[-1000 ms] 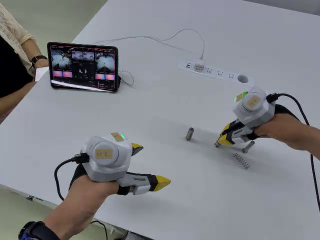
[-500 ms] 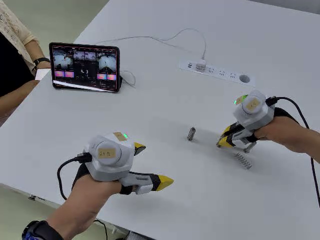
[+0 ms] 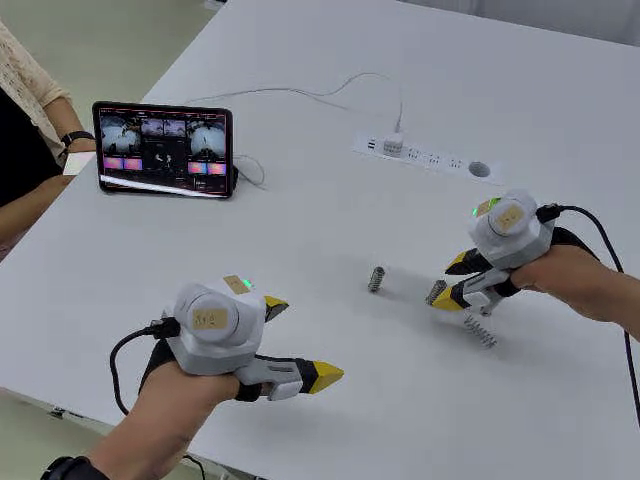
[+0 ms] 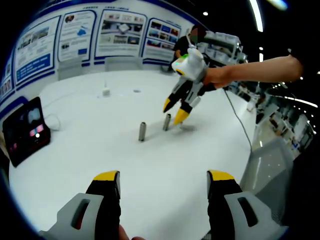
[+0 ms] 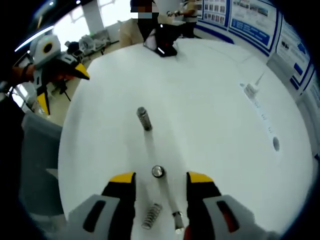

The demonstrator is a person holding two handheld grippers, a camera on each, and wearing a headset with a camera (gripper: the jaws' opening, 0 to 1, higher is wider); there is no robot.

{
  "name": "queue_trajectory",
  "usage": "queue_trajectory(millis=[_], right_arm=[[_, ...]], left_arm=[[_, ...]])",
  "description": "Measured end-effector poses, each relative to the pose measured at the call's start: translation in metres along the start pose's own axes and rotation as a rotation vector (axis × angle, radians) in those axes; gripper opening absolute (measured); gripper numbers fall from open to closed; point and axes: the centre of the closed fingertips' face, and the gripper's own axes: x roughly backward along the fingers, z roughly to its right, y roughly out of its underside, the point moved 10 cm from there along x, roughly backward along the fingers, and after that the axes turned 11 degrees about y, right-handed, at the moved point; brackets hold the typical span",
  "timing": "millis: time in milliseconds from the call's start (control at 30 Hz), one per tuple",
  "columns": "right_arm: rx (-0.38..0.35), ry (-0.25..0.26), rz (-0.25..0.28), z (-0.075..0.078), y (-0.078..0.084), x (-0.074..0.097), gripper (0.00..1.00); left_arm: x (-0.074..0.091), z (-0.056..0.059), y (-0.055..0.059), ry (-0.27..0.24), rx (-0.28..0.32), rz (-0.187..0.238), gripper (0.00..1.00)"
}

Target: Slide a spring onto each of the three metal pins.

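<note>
One metal pin with a spring on it [image 3: 376,279] [image 5: 144,119] [image 4: 142,131] stands upright mid-table. A second upright pin [image 3: 436,291] [image 5: 158,172] [image 4: 167,122] stands right at the tips of my right gripper [image 3: 447,284] [image 5: 156,177] [image 4: 173,111], which is open around it without gripping; I cannot tell if it carries a spring. A loose spring [image 3: 480,330] [image 5: 152,215] lies under that gripper, and a small metal pin [image 5: 177,220] lies beside it. My left gripper [image 3: 300,340] [image 4: 162,176] is open and empty near the front edge.
A tablet [image 3: 165,150] stands at the back left with a person's arm [image 3: 40,110] beside it. A white power strip [image 3: 425,158] and its cable [image 3: 300,90] lie at the back. The table's front edge [image 3: 120,425] runs just behind my left hand.
My right gripper, shut around the second pin a second ago, has opened, and the pin now stands on its own. The left gripper has stayed put; the head camera shifted a little.
</note>
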Motion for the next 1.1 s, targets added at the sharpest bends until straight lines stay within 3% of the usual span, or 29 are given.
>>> queue_trajectory(millis=[400, 1100], right_arm=[[-0.141, 0.039, 0.089, -0.007, 0.005, 0.022, 0.53], [-0.313, 0.093, 0.218, -0.026, 0.014, 0.046, 0.61]], left_arm=[[0.001, 0.005, -0.002, 0.008, -0.009, 0.009, 0.72], [0.006, 0.01, -0.006, 0.003, -0.009, 0.029, 0.72]])
